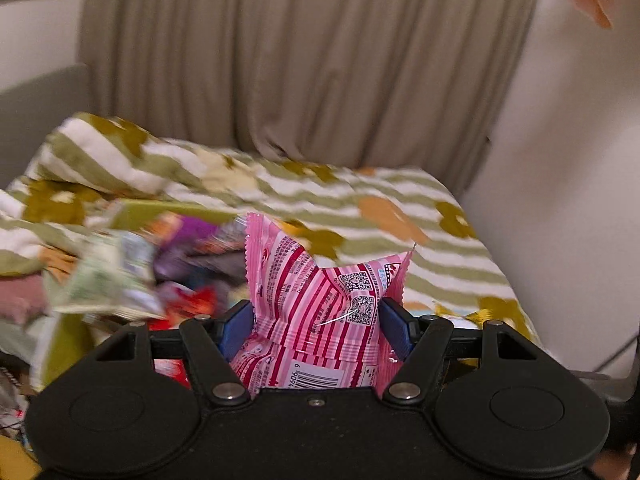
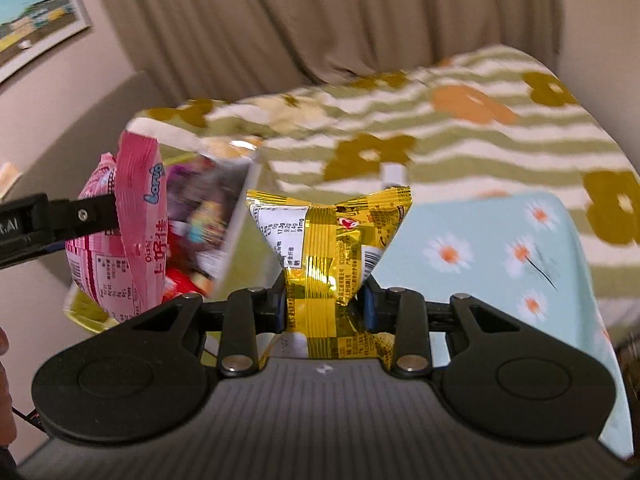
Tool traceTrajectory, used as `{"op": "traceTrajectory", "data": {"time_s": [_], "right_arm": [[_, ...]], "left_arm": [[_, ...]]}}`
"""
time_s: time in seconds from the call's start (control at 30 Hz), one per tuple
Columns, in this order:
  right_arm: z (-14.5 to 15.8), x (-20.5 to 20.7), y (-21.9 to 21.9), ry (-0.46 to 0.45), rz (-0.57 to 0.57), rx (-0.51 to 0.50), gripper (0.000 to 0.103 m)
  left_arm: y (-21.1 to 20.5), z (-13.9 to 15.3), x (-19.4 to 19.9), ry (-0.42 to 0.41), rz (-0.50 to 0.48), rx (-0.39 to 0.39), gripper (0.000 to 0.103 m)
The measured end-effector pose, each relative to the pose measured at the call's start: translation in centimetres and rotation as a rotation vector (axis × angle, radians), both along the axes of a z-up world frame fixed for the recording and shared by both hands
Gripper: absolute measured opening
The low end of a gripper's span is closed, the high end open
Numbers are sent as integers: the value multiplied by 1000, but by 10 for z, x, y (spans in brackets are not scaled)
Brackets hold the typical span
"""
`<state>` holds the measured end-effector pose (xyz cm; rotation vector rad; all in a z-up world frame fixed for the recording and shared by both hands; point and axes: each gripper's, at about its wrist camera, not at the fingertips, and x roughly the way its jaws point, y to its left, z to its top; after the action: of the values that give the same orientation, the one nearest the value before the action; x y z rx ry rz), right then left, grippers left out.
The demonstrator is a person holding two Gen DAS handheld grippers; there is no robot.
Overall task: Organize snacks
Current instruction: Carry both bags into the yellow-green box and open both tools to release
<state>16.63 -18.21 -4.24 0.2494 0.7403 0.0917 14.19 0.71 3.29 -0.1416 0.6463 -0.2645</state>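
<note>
My left gripper (image 1: 316, 326) is shut on a pink striped snack packet (image 1: 320, 280), its blue pads pinching the packet's waist above the bed. The same pink packet (image 2: 120, 232) shows at the left of the right wrist view, held up on the left gripper's black finger (image 2: 86, 212). My right gripper (image 2: 325, 306) is shut on a gold foil snack packet (image 2: 328, 240), squeezed narrow between the pads. Behind and left of both lies a blurred heap of mixed snack packets (image 1: 160, 272), seen in the right wrist view as a snack pile (image 2: 200, 216).
A green and white striped blanket with flowers (image 1: 400, 216) covers the bed. A light blue daisy cloth (image 2: 500, 256) lies at the right. Beige curtains (image 1: 300, 60) hang behind, a framed picture (image 2: 36, 20) is on the left wall, and a pale wall (image 1: 580, 160) stands right.
</note>
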Motion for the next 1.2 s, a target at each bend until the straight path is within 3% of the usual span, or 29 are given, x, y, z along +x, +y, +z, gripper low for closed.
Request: {"op": "traceTrajectory", "data": {"time_s": [0.2,0.4,0.5,0.67,1.03,1.13,1.2], "right_arm": [[18,26,47,-37,82,-1,49],[18,51,88,-39,108,-11,49],[13,59,103,-25,107,-20,49],[0,66,117,6,106,-30,49],[-8,66,142,19,109,-29,49],[-10,71,150,15,108,-14,55],[-11,70,152,7,91,3,87]], "left_arm": [[53,1,4,-25,116,29,73],[95,-21,27,-5,176,30,73],[109,-37,34,1,176,26,76],[121,-54,38,31,169,26,96],[150,-43,24,22,166,36,101],[157,-40,22,8,158,55,101],[160,-41,21,3,151,76,101]]}}
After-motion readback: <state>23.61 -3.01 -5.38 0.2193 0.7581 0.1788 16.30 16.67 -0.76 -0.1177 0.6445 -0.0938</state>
